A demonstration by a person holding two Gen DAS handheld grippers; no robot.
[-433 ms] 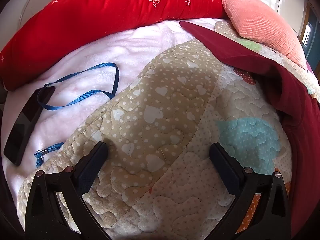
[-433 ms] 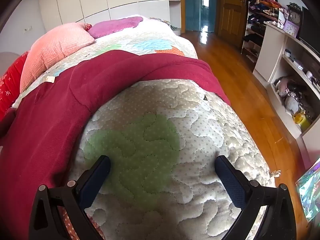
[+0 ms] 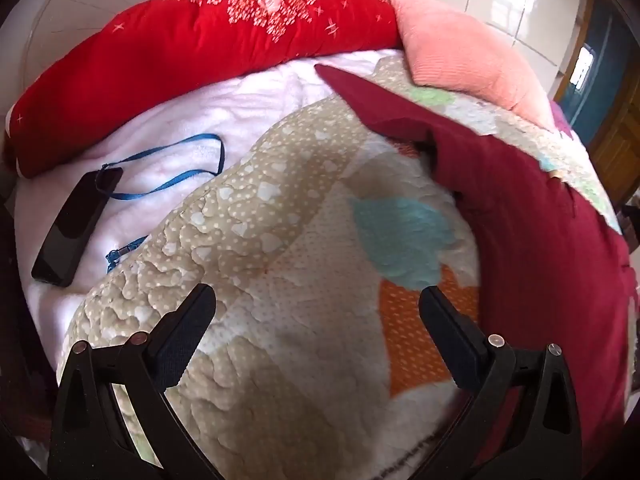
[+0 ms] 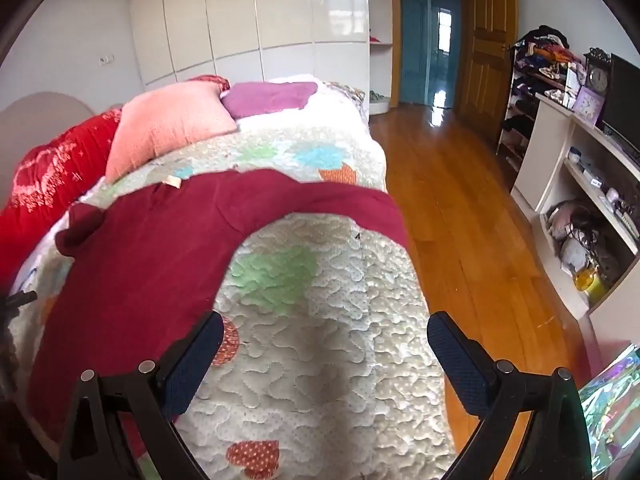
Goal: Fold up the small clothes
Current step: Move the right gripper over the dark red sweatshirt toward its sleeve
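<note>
A dark red garment (image 4: 152,248) lies spread on the quilted bedspread (image 4: 320,360), with a sleeve running right toward the bed's edge. In the left wrist view it (image 3: 540,248) drapes along the right side. My left gripper (image 3: 316,304) is open and empty above the quilt (image 3: 280,320), left of the garment. My right gripper (image 4: 324,332) is open and empty above the quilt, its left finger next to the garment's lower part.
A red pillow (image 3: 180,48) and a pink pillow (image 3: 460,52) lie at the head of the bed. A black phone (image 3: 76,220) with a blue lanyard (image 3: 176,168) rests on a white blanket (image 3: 200,120). Wooden floor (image 4: 460,220) and shelves (image 4: 592,184) are right of the bed.
Both grippers have pulled back and lifted from the quilt. The left view has turned right, showing more garment. The right view has tilted up, showing more room.
</note>
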